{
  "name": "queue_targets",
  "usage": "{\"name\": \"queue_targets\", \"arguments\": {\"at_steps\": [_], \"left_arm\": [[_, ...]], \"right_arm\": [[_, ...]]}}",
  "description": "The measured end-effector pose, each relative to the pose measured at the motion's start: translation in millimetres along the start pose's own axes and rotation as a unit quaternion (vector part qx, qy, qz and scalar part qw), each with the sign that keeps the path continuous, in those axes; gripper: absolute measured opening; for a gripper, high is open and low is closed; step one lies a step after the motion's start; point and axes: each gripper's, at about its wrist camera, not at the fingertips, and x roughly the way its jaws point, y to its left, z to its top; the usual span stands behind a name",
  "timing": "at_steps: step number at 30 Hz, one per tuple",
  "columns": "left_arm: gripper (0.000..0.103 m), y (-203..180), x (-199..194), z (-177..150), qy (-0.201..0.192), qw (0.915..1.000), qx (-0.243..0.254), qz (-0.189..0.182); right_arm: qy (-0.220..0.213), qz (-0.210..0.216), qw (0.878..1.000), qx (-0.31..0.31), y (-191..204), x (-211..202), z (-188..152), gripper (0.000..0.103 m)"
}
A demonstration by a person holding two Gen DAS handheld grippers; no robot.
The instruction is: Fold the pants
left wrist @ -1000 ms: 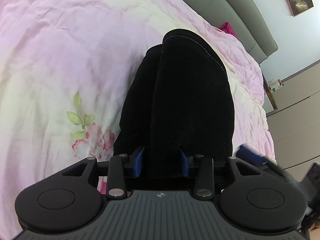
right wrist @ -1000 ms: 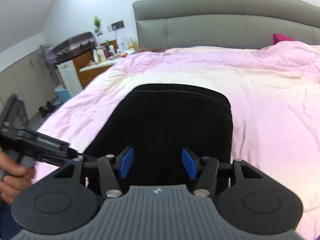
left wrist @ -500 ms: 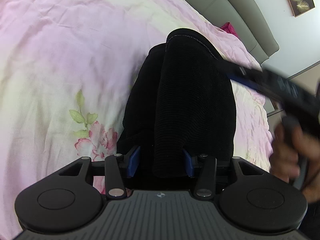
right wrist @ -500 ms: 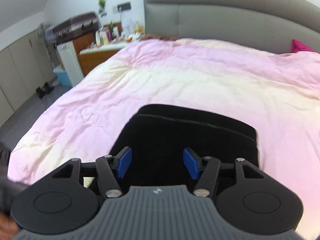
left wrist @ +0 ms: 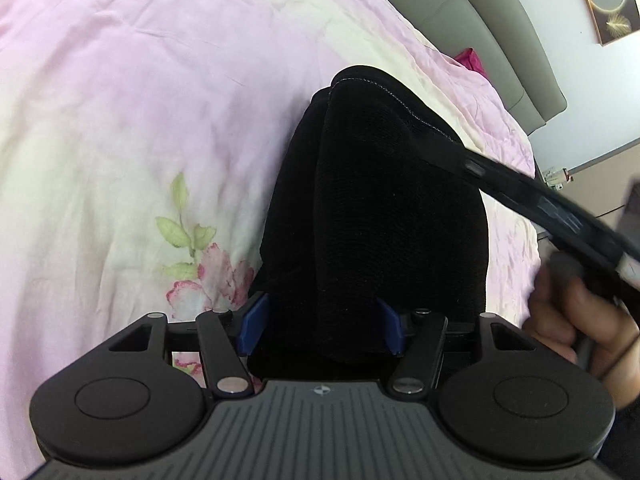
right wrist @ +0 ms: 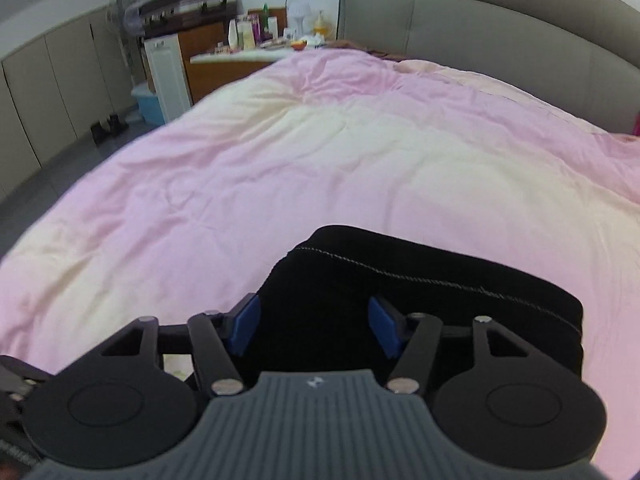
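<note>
Black folded pants (left wrist: 380, 208) lie on the pink and cream quilt (left wrist: 140, 100), with a stitched hem at the far end. My left gripper (left wrist: 320, 326) straddles a raised fold at the near end. Its jaws are opening, and the cloth still sits between the blue pads (left wrist: 252, 324). In the right wrist view the pants (right wrist: 420, 300) fill the lower middle. My right gripper (right wrist: 314, 326) stands open over their near left corner, holding nothing. From the left wrist view it shows as a blurred black bar (left wrist: 540, 204) across the pants' right edge, held by a hand (left wrist: 580, 320).
A grey padded headboard (right wrist: 480, 32) runs along the far side of the bed. Beyond the bed's left edge stand a cluttered wooden side table (right wrist: 256, 48), a white cabinet (right wrist: 168, 76) and a blue bin (right wrist: 150, 104). A magenta pillow (left wrist: 472, 60) lies near the headboard.
The left jaws have spread wider around the fold. The right gripper swung left across the pants, so its view now takes in more of the bed's left side, and it entered the left view.
</note>
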Motion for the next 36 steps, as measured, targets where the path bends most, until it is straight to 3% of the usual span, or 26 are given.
{"name": "queue_targets", "arguments": {"at_steps": [5, 8, 12, 16, 20, 24, 26, 29, 34, 36], "left_arm": [[0.070, -1.5, -0.2, 0.3, -0.002, 1.0000, 0.005, 0.006], [0.070, -6.2, -2.8, -3.3, -0.004, 0.9999, 0.007, 0.014], [0.070, -15.9, -4.4, -5.9, -0.012, 0.9992, 0.024, 0.031], [0.070, -21.9, -6.1, -6.3, -0.025, 0.9979, 0.037, 0.048], [0.070, -27.4, -9.3, -8.9, -0.039, 0.9963, 0.047, 0.060], [0.068, -28.2, -28.2, -5.4, -0.065, 0.9951, 0.028, 0.070], [0.066, -36.2, -42.1, -5.3, -0.090, 0.9896, 0.036, 0.106], [0.065, -58.6, -60.2, -8.4, -0.126, 0.9721, 0.075, 0.183], [0.074, -100.2, -63.0, -14.8, -0.161, 0.9575, 0.143, 0.192], [0.082, -122.0, -51.9, -13.7, -0.163, 0.9514, 0.180, 0.190]], "right_arm": [[-0.049, -0.035, 0.994, 0.091, -48.4, -79.2, -55.1, 0.056], [-0.052, -0.027, 0.987, 0.149, -60.0, -93.9, -102.4, 0.056], [-0.049, -0.049, 0.990, 0.119, -40.4, -97.5, -160.3, 0.058], [-0.029, -0.055, 0.993, 0.097, -34.0, -115.1, -172.9, 0.057], [0.031, -0.078, 0.991, 0.106, -47.8, -120.2, -176.5, 0.057], [0.011, -0.075, 0.987, 0.138, -64.8, -142.4, -184.6, 0.057], [0.003, -0.073, 0.986, 0.149, -71.4, -150.8, -188.0, 0.057], [0.012, -0.074, 0.985, 0.155, -77.2, -154.1, -194.1, 0.058], [0.022, -0.069, 0.982, 0.173, -81.8, -144.7, -188.6, 0.062], [0.011, -0.074, 0.983, 0.167, -79.3, -140.8, -180.2, 0.065]]}}
